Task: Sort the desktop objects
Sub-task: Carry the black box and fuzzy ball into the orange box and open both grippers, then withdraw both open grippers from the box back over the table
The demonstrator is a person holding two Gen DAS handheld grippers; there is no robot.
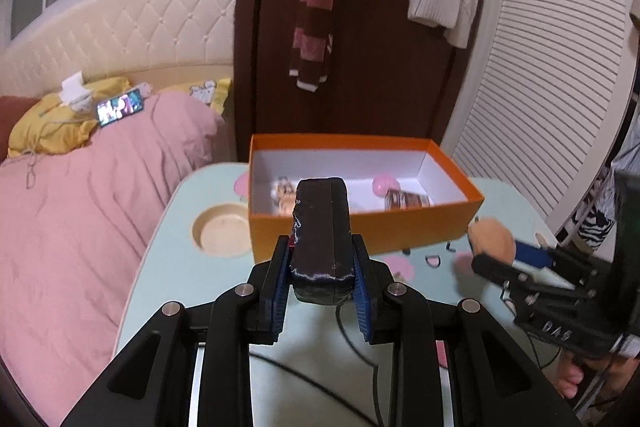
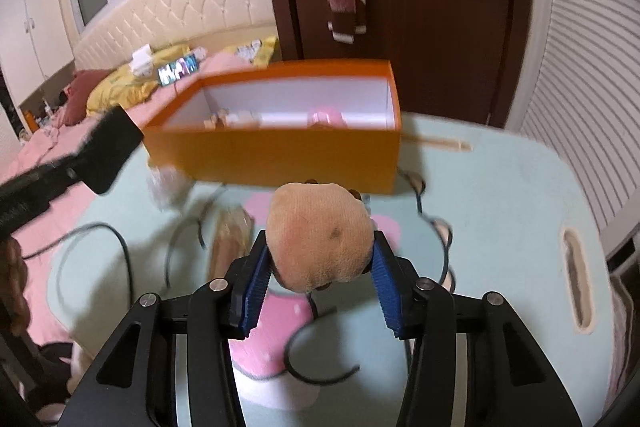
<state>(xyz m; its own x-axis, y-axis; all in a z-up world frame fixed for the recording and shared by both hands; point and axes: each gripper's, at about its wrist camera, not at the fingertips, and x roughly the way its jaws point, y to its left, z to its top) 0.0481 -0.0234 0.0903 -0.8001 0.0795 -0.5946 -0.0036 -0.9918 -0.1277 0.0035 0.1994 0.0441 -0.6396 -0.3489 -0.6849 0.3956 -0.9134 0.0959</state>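
Observation:
My left gripper [image 1: 322, 267] is shut on a dark rectangular block [image 1: 322, 235] and holds it above the mint-green table [image 1: 168, 227], just in front of the open orange box [image 1: 360, 227]. The block also shows at the left of the right wrist view [image 2: 106, 151]. My right gripper [image 2: 320, 269] is shut on a plush doll with a tan head [image 2: 318, 233]; the left wrist view shows the doll [image 1: 492, 237] at the right, with a blue body. The orange box [image 2: 280, 159] holds a pink item [image 1: 384, 183], a small figure [image 1: 282, 195] and a brown item [image 1: 404, 199].
A round recess [image 1: 222, 231] lies in the table left of the box. A black cable [image 2: 120, 247] loops over the table, which has a slot handle [image 2: 576, 279] at the right. A pink-covered bed [image 1: 80, 207] lies to the left; a brown door [image 1: 380, 47] and louvred wall stand behind.

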